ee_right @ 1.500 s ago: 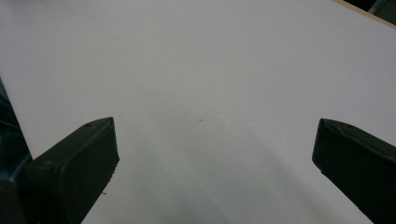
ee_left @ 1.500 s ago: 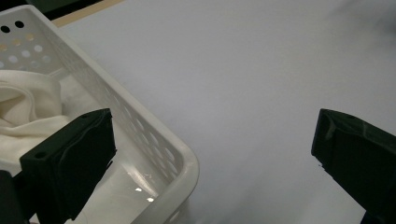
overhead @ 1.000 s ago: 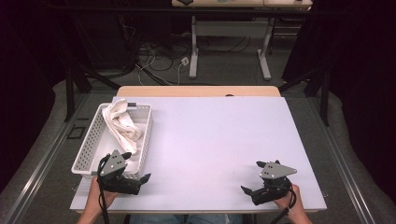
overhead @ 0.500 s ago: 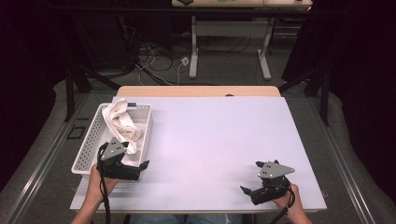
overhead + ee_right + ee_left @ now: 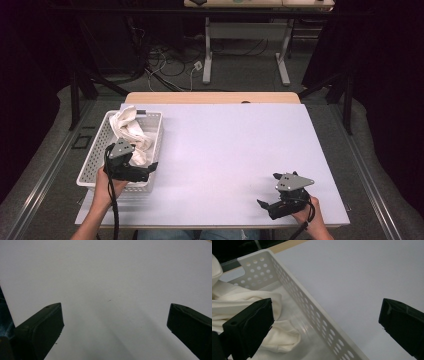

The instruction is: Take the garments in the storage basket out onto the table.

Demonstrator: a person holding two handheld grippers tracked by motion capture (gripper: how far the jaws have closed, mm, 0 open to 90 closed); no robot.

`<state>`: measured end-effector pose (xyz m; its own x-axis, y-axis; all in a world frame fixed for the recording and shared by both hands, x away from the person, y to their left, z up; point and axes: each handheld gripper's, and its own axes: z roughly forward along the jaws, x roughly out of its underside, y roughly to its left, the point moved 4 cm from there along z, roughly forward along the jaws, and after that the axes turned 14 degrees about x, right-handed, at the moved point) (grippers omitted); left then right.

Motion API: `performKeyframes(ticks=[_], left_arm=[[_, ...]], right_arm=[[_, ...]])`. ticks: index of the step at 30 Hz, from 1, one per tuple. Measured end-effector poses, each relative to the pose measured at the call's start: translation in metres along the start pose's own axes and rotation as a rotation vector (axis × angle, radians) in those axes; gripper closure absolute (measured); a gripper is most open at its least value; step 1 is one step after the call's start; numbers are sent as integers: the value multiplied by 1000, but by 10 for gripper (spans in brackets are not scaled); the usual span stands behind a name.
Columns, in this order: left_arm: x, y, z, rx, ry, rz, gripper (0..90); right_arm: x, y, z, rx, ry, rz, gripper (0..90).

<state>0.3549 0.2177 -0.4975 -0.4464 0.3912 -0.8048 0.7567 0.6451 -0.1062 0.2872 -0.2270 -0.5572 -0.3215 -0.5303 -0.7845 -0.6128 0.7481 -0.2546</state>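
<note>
Two claws, one basket, one cloth, on a white bench point(image 5: 235, 150).

Left claw point(image 5: 150, 169): held over the near end of the basket point(image 5: 97, 150), tips at its right-hand wall. Jaws spread wide in the left gripper view, nothing between them; one jaw sits above the cloth, the other out over bare bench, so the wall point(image 5: 312, 307) runs between the two.

Right claw point(image 5: 264, 205): low over the near right part of the bench, well apart from the basket. Jaws wide apart in the right gripper view, holding nothing, plain white surface beyond them.

Cloth point(image 5: 131, 134): cream, crumpled, lying inside the basket towards its far and middle part, one fold heaped above the rim. Untouched by either claw.

Basket: white, perforated, at the bench's left edge.

Risks, as judged:
- Closing from this stance would likely pinch the wall rather than the cloth, and could drag or tip the light basket.
- A lift on one loose fold may let the rest snag on the rim.
- The basket sits close to the bench edge; a sideways shove could push it off.
</note>
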Motion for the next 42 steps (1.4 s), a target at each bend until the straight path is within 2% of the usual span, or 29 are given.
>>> performKeyframes(ticks=[17, 24, 27, 30, 42], left_arm=[[-13, 33, 9, -51, 22, -61, 0], [-16, 43, 13, -67, 33, -77, 0], [-16, 45, 13, -70, 41, -86, 0], [-17, 50, 14, -75, 41, -87, 0], [-17, 75, 18, -103, 58, -135, 0]], right_arm=[[1, 0, 1, 0, 2, -3, 3], [0, 0, 1, 5, -8, -3, 4], [0, 1, 1, 1, 4, -6, 4], [0, 1, 1, 1, 3, -9, 4], [0, 1, 2, -2, -2, -12, 4]])
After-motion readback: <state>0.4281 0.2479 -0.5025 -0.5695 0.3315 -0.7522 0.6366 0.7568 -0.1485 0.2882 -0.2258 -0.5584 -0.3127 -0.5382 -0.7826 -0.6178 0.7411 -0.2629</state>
